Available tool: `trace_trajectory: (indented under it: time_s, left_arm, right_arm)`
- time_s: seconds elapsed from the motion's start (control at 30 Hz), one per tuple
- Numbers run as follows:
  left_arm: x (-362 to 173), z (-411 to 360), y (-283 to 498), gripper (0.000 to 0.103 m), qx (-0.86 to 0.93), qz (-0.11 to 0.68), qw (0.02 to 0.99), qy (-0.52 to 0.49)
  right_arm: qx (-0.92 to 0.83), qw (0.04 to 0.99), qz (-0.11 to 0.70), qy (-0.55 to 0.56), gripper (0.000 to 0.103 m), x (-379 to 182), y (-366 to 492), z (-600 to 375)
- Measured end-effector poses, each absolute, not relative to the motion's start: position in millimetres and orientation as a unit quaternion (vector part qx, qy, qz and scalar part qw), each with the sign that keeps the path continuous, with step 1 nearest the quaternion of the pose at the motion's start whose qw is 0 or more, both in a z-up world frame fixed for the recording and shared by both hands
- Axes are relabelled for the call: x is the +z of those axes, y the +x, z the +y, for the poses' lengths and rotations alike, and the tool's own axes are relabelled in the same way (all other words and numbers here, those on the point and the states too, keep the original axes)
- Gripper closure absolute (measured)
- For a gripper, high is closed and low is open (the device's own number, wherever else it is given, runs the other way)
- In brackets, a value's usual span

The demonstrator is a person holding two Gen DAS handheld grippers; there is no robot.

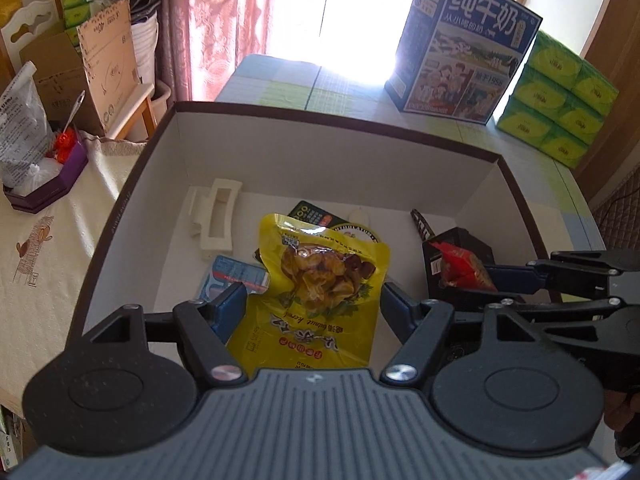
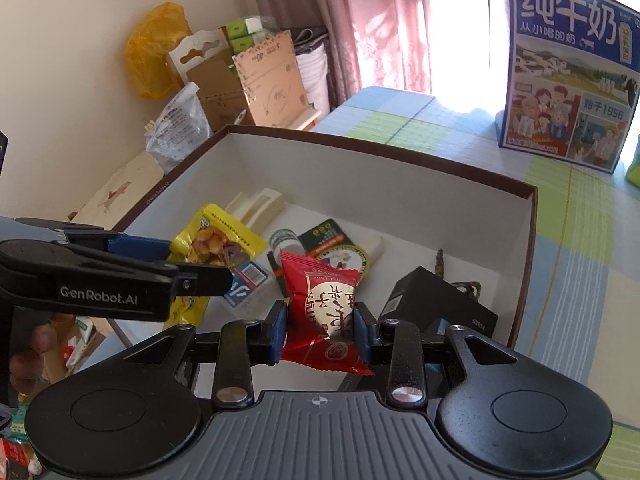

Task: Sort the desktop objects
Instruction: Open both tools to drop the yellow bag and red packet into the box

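A large box [image 1: 336,120] with white walls and a brown rim sits on the table below both grippers. My left gripper [image 1: 312,306] is shut on a yellow snack packet [image 1: 320,276], gripping it across its width above the box. My right gripper [image 2: 320,320] is shut on a red snack packet [image 2: 320,300] over the box's near right part. In the box lie a cream hair claw [image 1: 216,220], a blue-white sachet [image 1: 232,276], a dark green packet [image 2: 326,234], a round label [image 2: 344,256] and a black carton [image 2: 436,304]. Each gripper also shows in the other's view.
A blue milk carton [image 1: 468,48] and stacked green tissue packs [image 1: 560,96] stand behind the box on the checked tablecloth [image 2: 580,240]. To the left are cardboard boxes [image 1: 92,68], a purple tray [image 1: 48,188] with a plastic bag, and a cream cloth [image 1: 48,248].
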State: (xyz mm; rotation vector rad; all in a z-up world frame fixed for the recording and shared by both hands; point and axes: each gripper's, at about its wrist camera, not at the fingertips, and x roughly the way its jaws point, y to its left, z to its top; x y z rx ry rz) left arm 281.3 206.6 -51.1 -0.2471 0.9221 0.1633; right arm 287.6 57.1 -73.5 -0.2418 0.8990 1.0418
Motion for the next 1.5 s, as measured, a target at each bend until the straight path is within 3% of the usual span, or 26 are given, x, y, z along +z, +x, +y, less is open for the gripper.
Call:
trace_trajectory:
  time_s: [0.47,0.83,0.87,0.9,0.93,1.0,1.1,1.3,1.5]
  left_arm:
    - [-55.1,219.0,282.4,0.029,0.077,0.452,0.880,-0.126]
    - [-46.6,227.2,276.5,0.019,0.092,0.446,0.883,-0.112]
    - [-45.9,227.5,275.7,0.019,0.093,0.446,0.883,-0.110]
    - [-45.1,227.6,274.9,0.017,0.094,0.445,0.884,-0.108]
    - [-44.1,227.6,273.7,0.016,0.095,0.445,0.884,-0.105]
    - [-42.3,227.2,271.2,0.015,0.098,0.443,0.886,-0.098]
    - [-39.5,227.6,266.1,0.013,0.108,0.440,0.887,-0.087]
    - [-33.4,222.8,255.1,0.006,0.125,0.433,0.890,-0.067]
    - [-22.8,214.5,245.8,0.005,0.132,0.419,0.897,-0.052]
  right_arm:
    - [0.478,0.762,0.420,-0.118,0.071,-81.0,283.8,64.2]
    - [0.504,0.747,0.411,-0.139,0.070,-87.3,270.3,78.6]
    - [0.506,0.746,0.409,-0.141,0.068,-88.1,268.6,80.4]
    - [0.507,0.747,0.407,-0.142,0.056,-88.6,267.1,81.5]
    - [0.506,0.750,0.401,-0.142,0.034,-88.8,265.6,81.4]
    - [0.498,0.764,0.386,-0.142,0.019,-87.5,261.4,79.3]
    - [0.506,0.761,0.380,-0.144,0.018,-84.8,257.3,75.3]
    - [0.477,0.776,0.386,-0.145,0.002,-79.6,251.4,58.5]
    - [0.452,0.791,0.385,-0.144,0.002,-69.1,248.2,41.1]
